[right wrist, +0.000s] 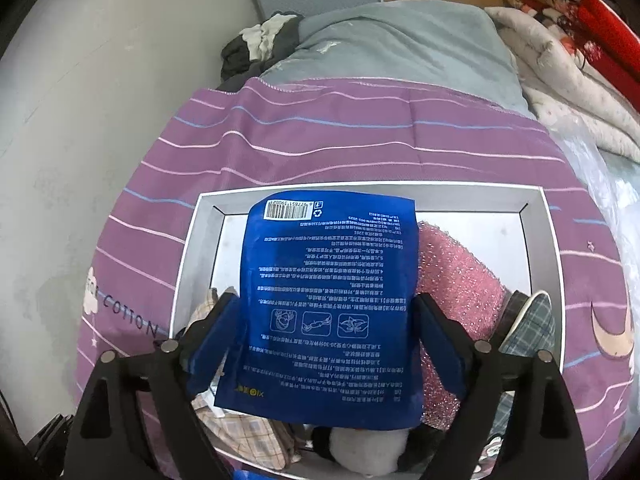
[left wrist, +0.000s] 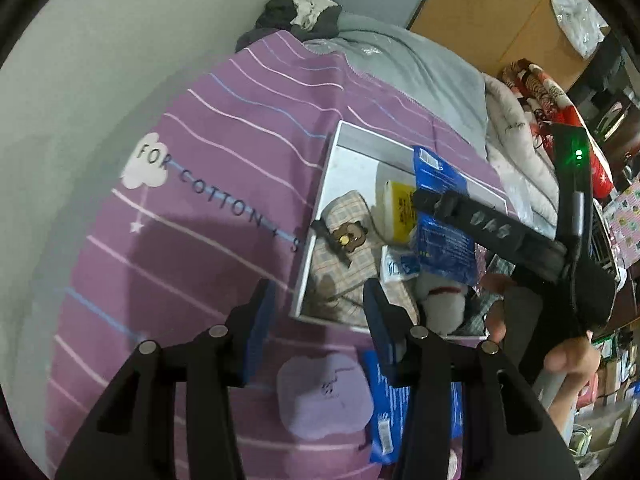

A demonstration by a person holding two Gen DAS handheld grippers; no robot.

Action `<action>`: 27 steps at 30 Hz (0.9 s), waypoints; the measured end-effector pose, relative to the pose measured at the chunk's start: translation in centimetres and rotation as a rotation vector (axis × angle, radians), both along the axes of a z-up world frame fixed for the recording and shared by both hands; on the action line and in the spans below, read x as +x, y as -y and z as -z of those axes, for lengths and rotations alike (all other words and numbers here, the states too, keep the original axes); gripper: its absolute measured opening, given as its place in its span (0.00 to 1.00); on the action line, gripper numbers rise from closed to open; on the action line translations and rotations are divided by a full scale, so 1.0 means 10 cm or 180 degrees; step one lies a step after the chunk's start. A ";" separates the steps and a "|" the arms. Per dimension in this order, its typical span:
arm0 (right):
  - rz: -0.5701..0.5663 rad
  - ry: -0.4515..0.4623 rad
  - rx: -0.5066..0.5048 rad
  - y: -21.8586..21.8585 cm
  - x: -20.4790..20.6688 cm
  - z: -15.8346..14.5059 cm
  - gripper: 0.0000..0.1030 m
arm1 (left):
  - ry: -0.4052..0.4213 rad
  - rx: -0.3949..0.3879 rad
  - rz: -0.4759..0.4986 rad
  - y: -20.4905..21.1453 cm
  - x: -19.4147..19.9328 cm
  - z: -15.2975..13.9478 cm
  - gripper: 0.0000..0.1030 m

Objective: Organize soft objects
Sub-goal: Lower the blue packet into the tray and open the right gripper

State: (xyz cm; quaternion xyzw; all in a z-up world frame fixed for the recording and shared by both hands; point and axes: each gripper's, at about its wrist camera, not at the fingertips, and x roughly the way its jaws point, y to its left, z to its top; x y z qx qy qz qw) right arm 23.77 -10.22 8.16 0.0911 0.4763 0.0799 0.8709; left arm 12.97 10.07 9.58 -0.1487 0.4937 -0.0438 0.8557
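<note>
Two black two-finger grippers with blue pads worked over a purple striped bedsheet (right wrist: 328,136) that carried a shallow white rectangular box (right wrist: 192,236). In the right wrist view, the right gripper (right wrist: 324,344) hung above the box with its jaws spread wide, and a flat blue plastic packet printed with white text and a barcode (right wrist: 332,304) lay between the pads; whether the pads still pressed on it could not be told. Beneath that packet the box held a pink glittery sponge-like pad (right wrist: 460,280), a beige plaid fabric pouch (right wrist: 236,428), a white fluffy plush (right wrist: 368,448) and a grey plaid cloth piece (right wrist: 532,324) at the right wall. In the left wrist view, the left gripper (left wrist: 316,320) stood partly open with nothing between its pads, over bare sheet just beside the box's near corner. Near it on the sheet lay a lilac cloud-shaped soft pad (left wrist: 324,396) and a second blue packet (left wrist: 384,412), partly hidden behind the gripper's finger. A hand (left wrist: 568,356) held the right gripper's handle.
</note>
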 end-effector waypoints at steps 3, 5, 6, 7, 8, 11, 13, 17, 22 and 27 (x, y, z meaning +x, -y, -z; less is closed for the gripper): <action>0.0094 -0.0011 0.0504 0.17 -0.03 -0.05 1.00 | -0.0043 0.0056 -0.0013 -0.01 -0.04 -0.07 0.46; 0.0147 -0.0019 0.0714 0.24 -0.05 -0.08 1.00 | -0.0007 0.0098 0.0025 0.00 -0.07 -0.13 0.46; 0.0192 -0.0019 0.0766 0.27 -0.04 -0.09 1.00 | 0.0014 0.0133 0.0038 0.01 -0.08 -0.17 0.46; 0.0262 0.0003 0.0769 0.30 -0.06 -0.11 1.00 | 0.0030 0.0160 0.0042 0.02 -0.11 -0.19 0.46; 0.0319 0.0032 0.0731 0.32 -0.08 -0.14 1.00 | 0.0051 0.0185 0.0048 0.04 -0.13 -0.22 0.46; 0.0476 0.0105 0.0534 0.36 -0.16 -0.20 1.00 | 0.0118 0.0249 0.0113 0.10 -0.16 -0.29 0.46; 0.0535 0.0075 0.0553 0.39 -0.20 -0.22 1.00 | 0.0147 0.0298 0.0163 0.15 -0.18 -0.33 0.46; 0.0488 -0.0203 0.0694 0.44 -0.23 -0.18 0.75 | 0.0202 0.0404 0.0233 0.22 -0.20 -0.37 0.46; 0.0560 -0.0480 0.0324 0.41 -0.18 -0.02 0.43 | 0.0175 0.0402 0.0197 0.21 -0.20 -0.38 0.46; 0.0616 -0.0470 0.0432 0.41 -0.15 0.12 0.29 | 0.0211 0.0388 0.0118 0.15 -0.21 -0.39 0.46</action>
